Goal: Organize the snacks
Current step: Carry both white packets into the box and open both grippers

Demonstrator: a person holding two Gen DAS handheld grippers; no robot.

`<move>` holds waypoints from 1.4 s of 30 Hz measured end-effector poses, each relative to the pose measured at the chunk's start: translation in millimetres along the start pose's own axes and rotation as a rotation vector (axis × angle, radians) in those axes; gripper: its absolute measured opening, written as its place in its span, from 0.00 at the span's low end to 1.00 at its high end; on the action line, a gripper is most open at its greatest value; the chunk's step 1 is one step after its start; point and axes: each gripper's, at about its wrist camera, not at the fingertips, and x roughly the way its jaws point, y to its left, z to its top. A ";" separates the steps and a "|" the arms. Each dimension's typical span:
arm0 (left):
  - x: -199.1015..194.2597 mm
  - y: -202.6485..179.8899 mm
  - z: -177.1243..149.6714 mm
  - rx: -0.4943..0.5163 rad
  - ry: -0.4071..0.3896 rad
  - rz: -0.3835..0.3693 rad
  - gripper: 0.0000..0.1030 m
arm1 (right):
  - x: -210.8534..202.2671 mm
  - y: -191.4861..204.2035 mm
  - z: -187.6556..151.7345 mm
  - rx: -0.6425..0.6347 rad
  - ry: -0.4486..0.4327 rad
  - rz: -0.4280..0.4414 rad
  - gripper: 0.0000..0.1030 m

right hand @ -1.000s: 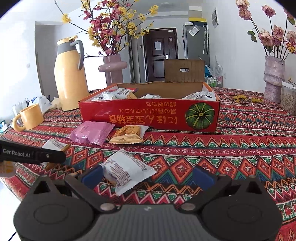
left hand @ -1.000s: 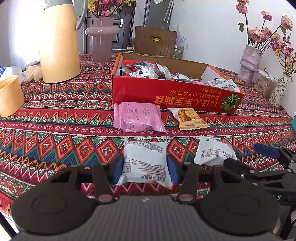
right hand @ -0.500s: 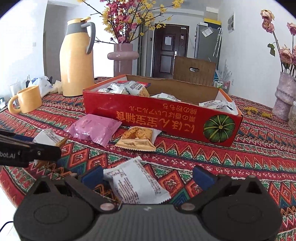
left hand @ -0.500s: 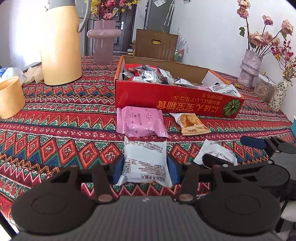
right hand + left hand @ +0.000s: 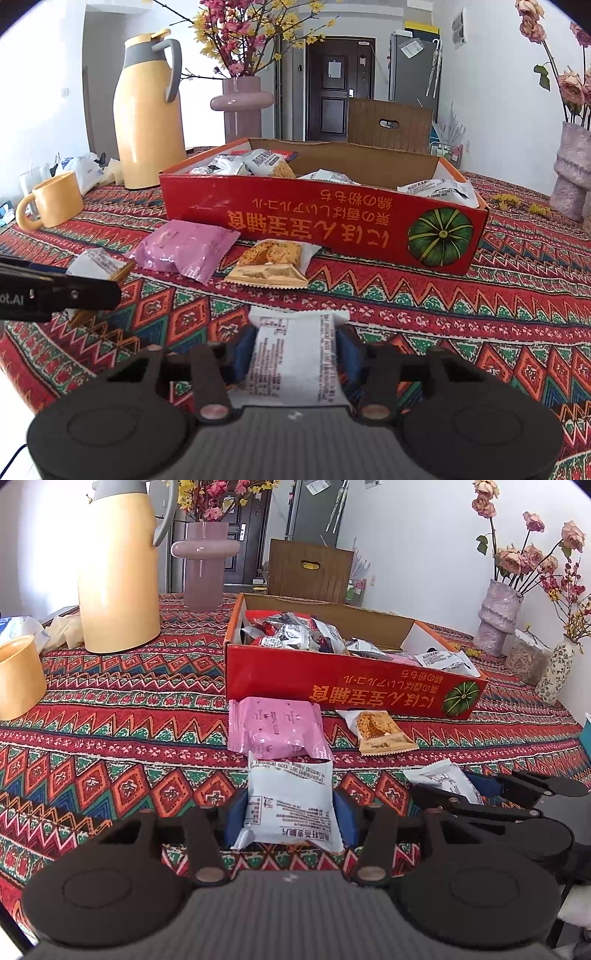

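My left gripper is shut on a white snack packet and holds it above the patterned tablecloth. My right gripper is shut on another white snack packet; it also shows in the left wrist view. A red cardboard box with several snack packets inside stands ahead, also in the right wrist view. A pink packet and an orange packet lie on the cloth in front of the box.
A yellow thermos jug, a pink vase and a yellow mug stand at the left. Flower vases stand at the far right. The left gripper's arm crosses the left of the right wrist view.
My right gripper has closed on the white packet that lay between its open fingers. Both grippers have moved closer to the red box, and the left one still holds its packet.
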 end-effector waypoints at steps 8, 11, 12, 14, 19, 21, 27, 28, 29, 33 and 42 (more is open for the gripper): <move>2.0 -4.0 3.8 0.005 -0.006 -0.003 0.50 | -7.7 -4.5 -1.5 0.019 -0.031 -0.001 0.40; 3.0 -6.1 7.6 0.006 -0.013 -0.006 0.50 | -13.0 -7.1 1.4 0.024 -0.058 -0.008 0.40; 3.4 -7.1 8.7 0.007 -0.015 -0.007 0.50 | -14.5 -8.2 3.0 0.025 -0.066 -0.009 0.40; 4.4 -9.3 12.5 0.010 -0.021 -0.011 0.50 | -17.4 -10.3 6.8 0.025 -0.086 -0.015 0.40; 5.4 -16.4 24.6 0.020 -0.047 -0.020 0.50 | -21.1 -16.8 18.7 0.030 -0.129 -0.029 0.40; 5.5 -19.7 30.7 0.024 -0.060 -0.024 0.50 | -21.2 -19.5 24.3 0.034 -0.145 -0.033 0.40; 8.0 -29.2 53.7 0.037 -0.105 -0.031 0.50 | -17.7 -27.4 44.8 0.035 -0.193 -0.044 0.40; 8.7 -30.9 57.7 0.038 -0.112 -0.031 0.50 | -16.6 -28.4 48.2 0.034 -0.200 -0.045 0.40; 9.4 -32.9 61.6 0.039 -0.118 -0.032 0.50 | -15.4 -29.4 51.5 0.033 -0.206 -0.046 0.40; 12.7 -40.6 77.4 0.044 -0.147 -0.032 0.50 | -11.3 -35.4 66.8 0.031 -0.233 -0.051 0.40; 26.2 -52.7 109.3 0.048 -0.193 -0.021 0.50 | 7.3 -51.8 98.8 0.045 -0.273 -0.063 0.40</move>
